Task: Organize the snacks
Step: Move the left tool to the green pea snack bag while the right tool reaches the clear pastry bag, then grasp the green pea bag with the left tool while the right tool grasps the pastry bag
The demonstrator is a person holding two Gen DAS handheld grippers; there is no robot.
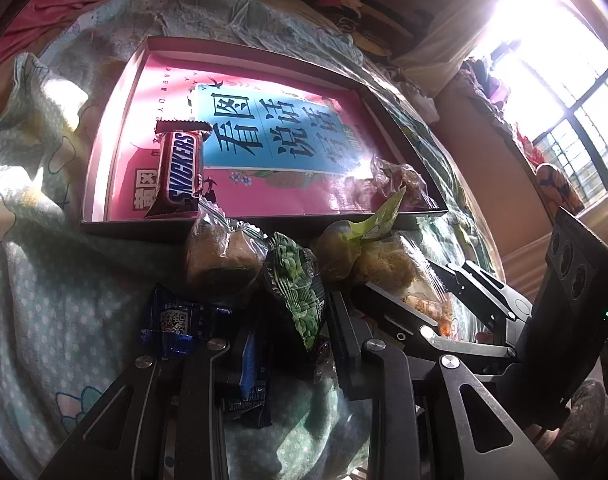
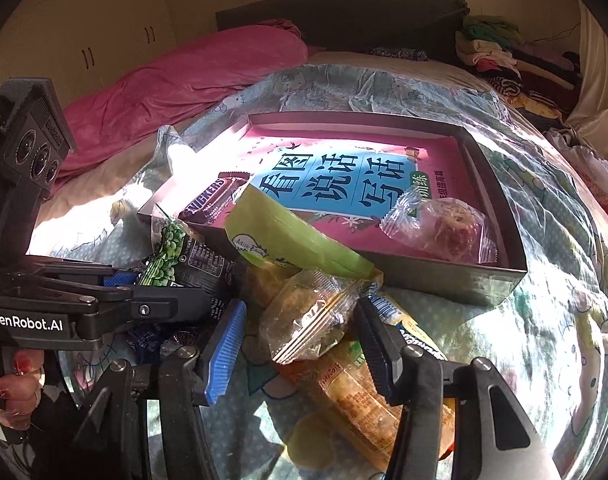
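Note:
My left gripper (image 1: 296, 320) is shut on a green pea packet (image 1: 300, 296), which stands up between its fingers; the same packet (image 2: 168, 256) shows in the right wrist view. My right gripper (image 2: 304, 344) straddles a clear-wrapped pastry (image 2: 308, 320) in the snack heap. Its black finger touches the wrapper, while a thin gap remains at the blue pad (image 2: 224, 348). Behind the heap lies a shallow box (image 2: 444, 276) lined with a pink book. In it are a Snickers bar (image 1: 180, 172) at the left and a clear-wrapped cake (image 2: 440, 228) at the right.
The heap also has a light green packet (image 2: 288, 236), a blue packet (image 1: 172, 320), a brown pastry (image 1: 220, 256) and a long orange packet (image 2: 356, 400). All rest on a dotted bedsheet (image 1: 44, 300). A pink quilt (image 2: 184, 76) and folded clothes (image 2: 496, 56) lie beyond.

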